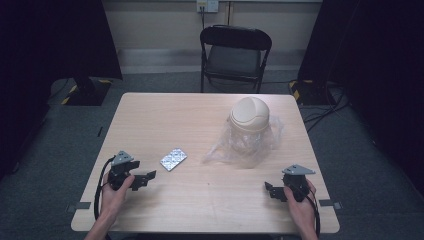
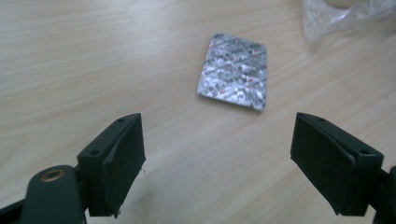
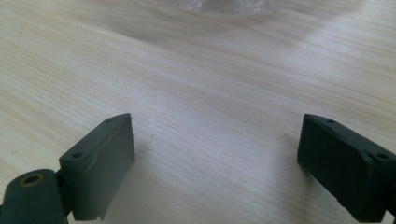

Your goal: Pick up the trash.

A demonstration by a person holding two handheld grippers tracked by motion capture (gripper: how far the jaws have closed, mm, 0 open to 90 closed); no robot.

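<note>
Now, approach stage: left claw (image 2: 217,158) hovers just short of the foil blister pack (image 2: 233,72), jaws apart, nothing between them.
Pack: flat on the bench (image 1: 165,120), near the bagged beige bin (image 1: 248,122), toward the left claw.
Right claw (image 3: 217,158): jaws apart, empty, nearer the person than the bin.
Next, likely: bracket the pack's thin edges and pinch.
</note>
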